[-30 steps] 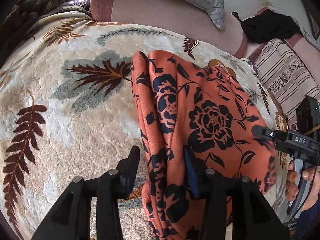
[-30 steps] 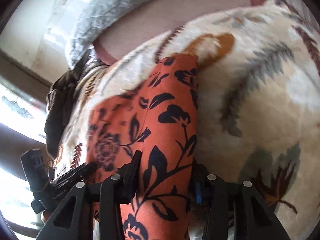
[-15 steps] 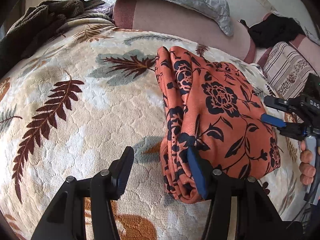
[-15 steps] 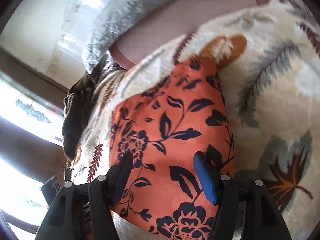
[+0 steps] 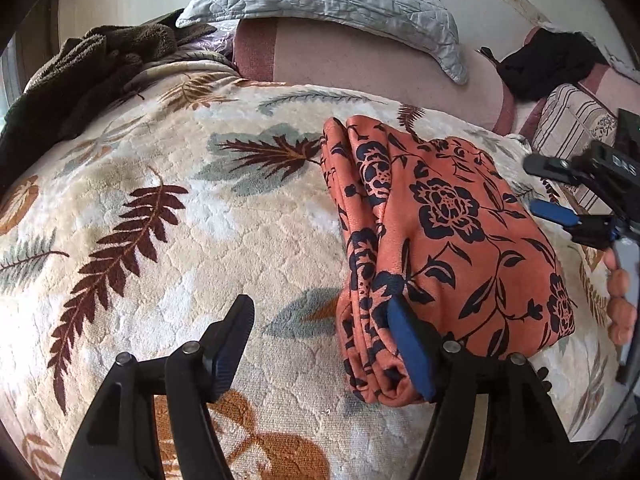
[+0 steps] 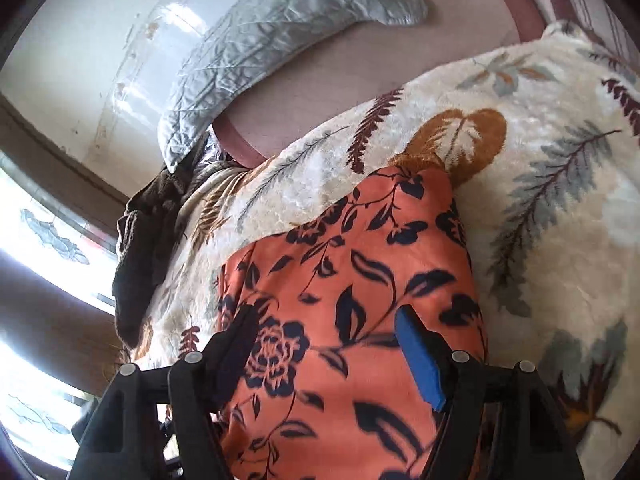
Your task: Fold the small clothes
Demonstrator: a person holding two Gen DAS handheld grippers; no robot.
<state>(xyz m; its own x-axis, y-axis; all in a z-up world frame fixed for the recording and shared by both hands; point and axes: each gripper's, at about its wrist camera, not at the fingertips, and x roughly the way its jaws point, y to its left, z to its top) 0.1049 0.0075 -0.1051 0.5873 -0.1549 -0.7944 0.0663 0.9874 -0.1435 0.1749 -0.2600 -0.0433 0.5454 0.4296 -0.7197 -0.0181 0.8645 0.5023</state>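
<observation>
An orange garment with a dark floral print (image 5: 440, 240) lies folded in a thick rectangle on the cream leaf-patterned blanket (image 5: 160, 240). It also shows in the right wrist view (image 6: 360, 300). My left gripper (image 5: 324, 340) is open and empty at the garment's near left edge; its blue right finger pad (image 5: 410, 344) rests against the folded side. My right gripper (image 6: 324, 344) is open and empty just above the garment's near end. It also shows in the left wrist view (image 5: 556, 188), at the garment's right side.
A grey quilted pillow (image 5: 328, 4) lies on the pink bed base behind. A dark brown fleece (image 5: 80, 76) is heaped at the far left. A black cloth (image 5: 548, 64) and a striped cushion (image 5: 576, 128) are at the far right. A window (image 6: 36, 240) is left.
Both grippers have let go of the garment and opened wide. They have drawn back, and the folded garment now lies flat on the blanket.
</observation>
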